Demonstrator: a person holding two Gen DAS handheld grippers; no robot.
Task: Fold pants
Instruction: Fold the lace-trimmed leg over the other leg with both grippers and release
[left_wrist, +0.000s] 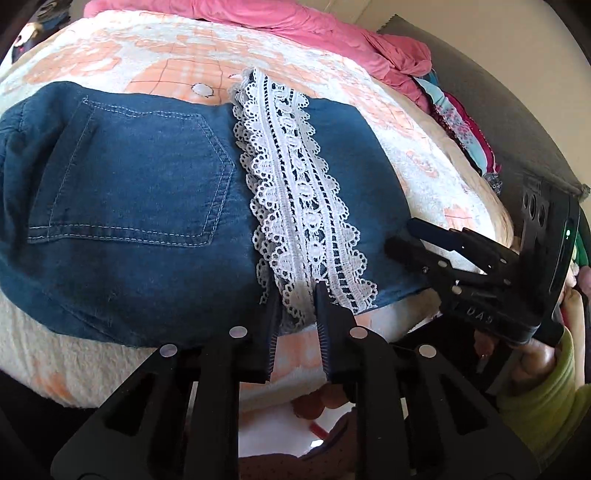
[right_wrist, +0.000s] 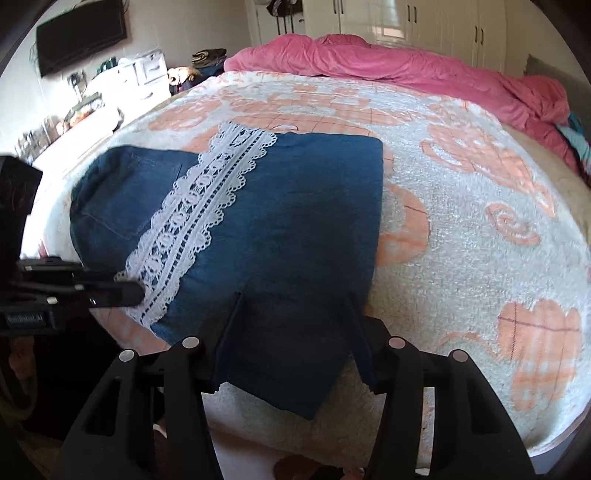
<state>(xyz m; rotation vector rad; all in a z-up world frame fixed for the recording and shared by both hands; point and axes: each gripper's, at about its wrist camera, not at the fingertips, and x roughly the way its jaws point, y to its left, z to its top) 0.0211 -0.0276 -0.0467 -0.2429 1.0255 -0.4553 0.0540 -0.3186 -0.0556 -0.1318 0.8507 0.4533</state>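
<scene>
dark blue pants (left_wrist: 140, 206), white lace strip (left_wrist: 299, 206), peach-and-white floral blanket (right_wrist: 480, 206)

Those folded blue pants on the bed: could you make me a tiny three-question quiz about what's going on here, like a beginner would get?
1. True or false: the white lace strip lies across the denim pants.
2. Multiple choice: what lies at the far edge of the bed? A) a green towel B) a pink blanket C) a cardboard box
3. Fill in: the left gripper has its fingertips at the near end of the ____, and the right gripper is spread wide around the near edge of the pants.

Key: 1 true; 2 B; 3 lace strip.
</scene>
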